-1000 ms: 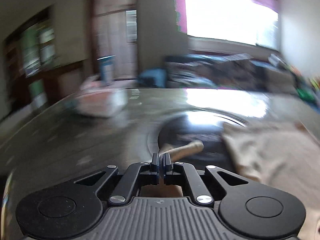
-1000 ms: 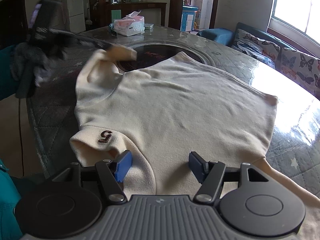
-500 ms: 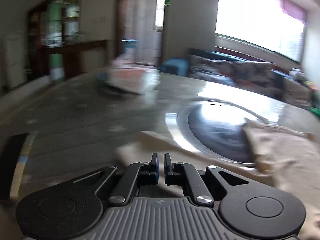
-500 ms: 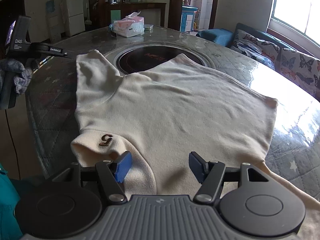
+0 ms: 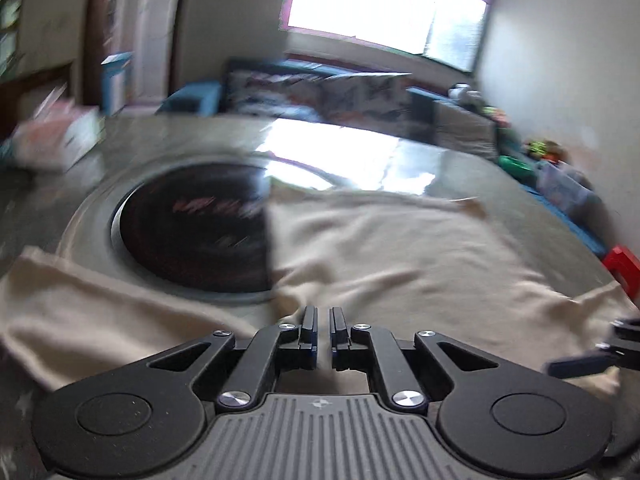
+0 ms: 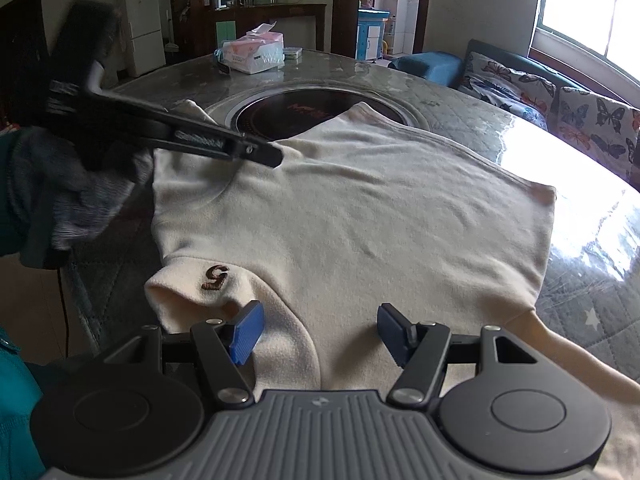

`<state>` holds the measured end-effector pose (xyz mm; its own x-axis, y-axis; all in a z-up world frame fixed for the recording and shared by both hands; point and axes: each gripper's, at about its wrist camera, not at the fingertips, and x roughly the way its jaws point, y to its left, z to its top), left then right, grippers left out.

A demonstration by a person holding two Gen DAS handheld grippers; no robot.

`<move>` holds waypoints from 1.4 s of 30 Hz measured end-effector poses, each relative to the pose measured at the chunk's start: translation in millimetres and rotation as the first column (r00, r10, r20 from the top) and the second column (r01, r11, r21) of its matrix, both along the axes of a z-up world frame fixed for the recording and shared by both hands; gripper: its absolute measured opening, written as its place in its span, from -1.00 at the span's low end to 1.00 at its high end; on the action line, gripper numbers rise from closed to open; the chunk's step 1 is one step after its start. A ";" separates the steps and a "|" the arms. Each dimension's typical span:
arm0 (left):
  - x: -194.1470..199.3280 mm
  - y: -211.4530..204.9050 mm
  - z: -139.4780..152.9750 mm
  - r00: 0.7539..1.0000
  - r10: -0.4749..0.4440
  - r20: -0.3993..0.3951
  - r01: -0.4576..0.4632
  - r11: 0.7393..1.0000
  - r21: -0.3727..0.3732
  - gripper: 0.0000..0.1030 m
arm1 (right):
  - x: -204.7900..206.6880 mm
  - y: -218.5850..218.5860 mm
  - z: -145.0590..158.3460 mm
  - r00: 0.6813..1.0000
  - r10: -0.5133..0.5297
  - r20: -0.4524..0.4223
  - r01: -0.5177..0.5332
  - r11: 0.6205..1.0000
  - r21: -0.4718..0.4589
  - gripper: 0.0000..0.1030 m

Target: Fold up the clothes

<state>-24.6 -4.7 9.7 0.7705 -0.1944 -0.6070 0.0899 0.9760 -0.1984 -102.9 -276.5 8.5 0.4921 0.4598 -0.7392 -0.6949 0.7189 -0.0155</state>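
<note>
A cream sweater point(image 6: 360, 216) lies spread flat on the round glass table point(image 6: 592, 288), with a brown "5" patch point(image 6: 215, 277) on the collar near me. My right gripper point(image 6: 318, 334) is open and empty, hovering over the near collar edge. My left gripper point(image 5: 323, 330) has its jaws nearly closed with a thin gap and nothing between them; it hovers over the sweater's armpit area point(image 5: 288, 296). It also shows in the right wrist view point(image 6: 276, 156), tip over the far left shoulder. One sleeve point(image 5: 92, 308) lies stretched out to the left.
A black round hob point(image 6: 304, 114) is set into the table's middle, partly under the sweater. A tissue pack point(image 6: 254, 54) stands at the table's far side. A sofa with butterfly cushions point(image 6: 560, 100) runs along the window wall. The table edge point(image 6: 86, 312) is near left.
The left gripper let go of the sleeve, which now lies flat to the left, and swung right over the sweater's body. The right gripper has not moved.
</note>
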 end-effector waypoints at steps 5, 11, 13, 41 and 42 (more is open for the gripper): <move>-14.1 9.1 5.1 1.000 0.009 0.003 -0.009 1.000 -0.025 -0.86 | -3.2 -7.9 2.0 1.000 -0.006 0.001 0.006 1.000 0.028 0.25; -29.7 -29.6 16.1 0.994 -0.101 0.037 0.100 0.995 0.025 -0.85 | -8.2 -30.2 7.8 0.998 -0.064 -0.016 0.065 0.995 0.078 0.24; -36.9 -44.9 17.2 0.987 -0.158 0.041 0.156 0.987 0.042 -0.85 | -10.9 -33.9 4.8 0.997 -0.070 -0.030 0.072 0.996 0.058 0.23; -69.0 -168.6 4.0 0.852 -0.523 0.019 0.518 0.849 0.106 -0.77 | 17.5 -244.5 -9.0 0.589 -0.803 0.093 0.802 0.595 0.058 0.04; -69.2 -169.4 3.6 0.850 -0.526 0.016 0.521 0.847 0.108 -0.77 | 17.7 -245.1 -7.7 0.588 -0.803 0.095 0.802 0.594 0.064 0.00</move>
<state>-93.8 -174.1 13.3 0.5968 -0.5192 -0.6118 0.5992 0.7954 -0.0905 -85.2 -521.6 0.8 0.7378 -0.1508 -0.6580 0.1697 0.9849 -0.0354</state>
